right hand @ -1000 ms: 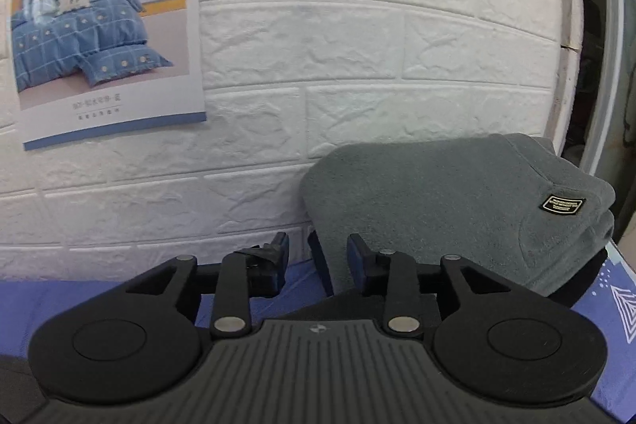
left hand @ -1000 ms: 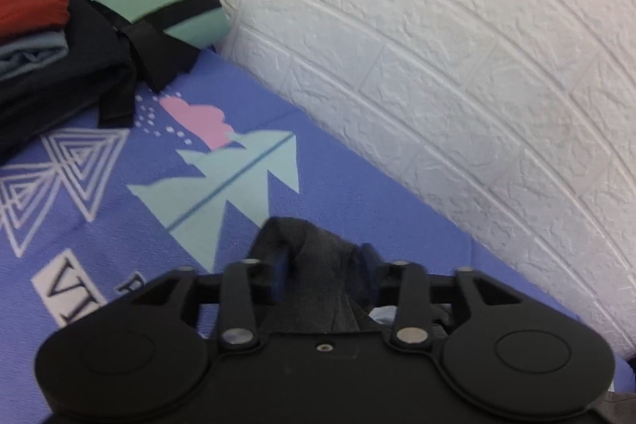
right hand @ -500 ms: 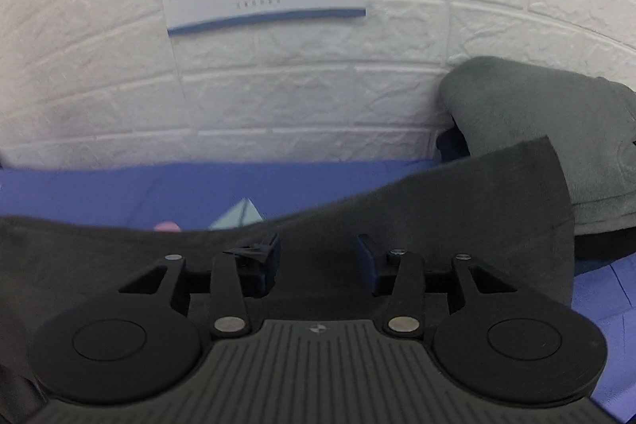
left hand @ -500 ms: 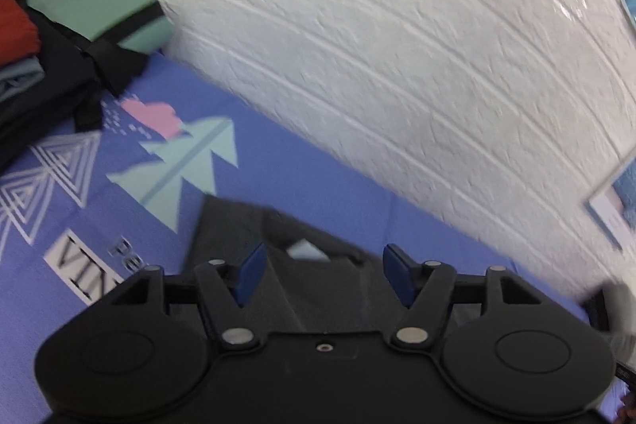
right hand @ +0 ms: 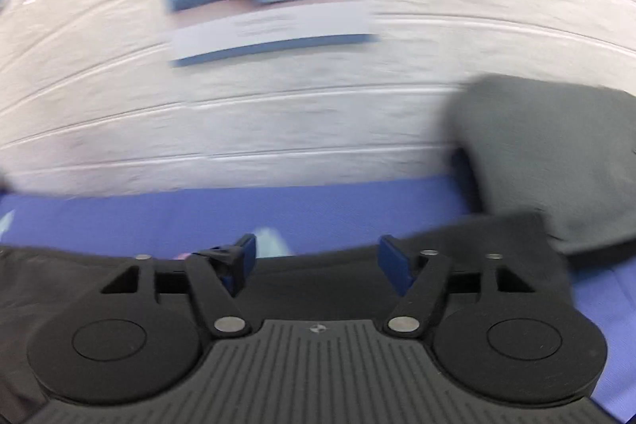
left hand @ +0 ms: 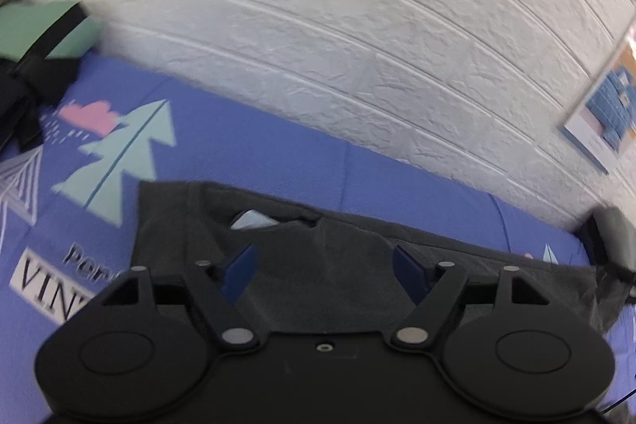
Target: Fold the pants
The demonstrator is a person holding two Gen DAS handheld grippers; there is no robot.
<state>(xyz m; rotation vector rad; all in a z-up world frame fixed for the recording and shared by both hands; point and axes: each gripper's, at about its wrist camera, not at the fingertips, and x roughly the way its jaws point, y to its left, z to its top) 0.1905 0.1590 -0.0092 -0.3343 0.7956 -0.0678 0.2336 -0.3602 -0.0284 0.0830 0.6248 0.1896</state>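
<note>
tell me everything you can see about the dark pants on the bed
The pants are dark charcoal, a soft matte knit by the look, spread flat in a long band across the blue printed bed sheet, parallel to the white brick wall. A pale inner label or lining shows at an opening along the far edge. Neither gripper's open jaws grip them.

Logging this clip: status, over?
Left tongs open. Right tongs opening, nothing gripped. Pants flat on bed. Nothing in the way.
</note>
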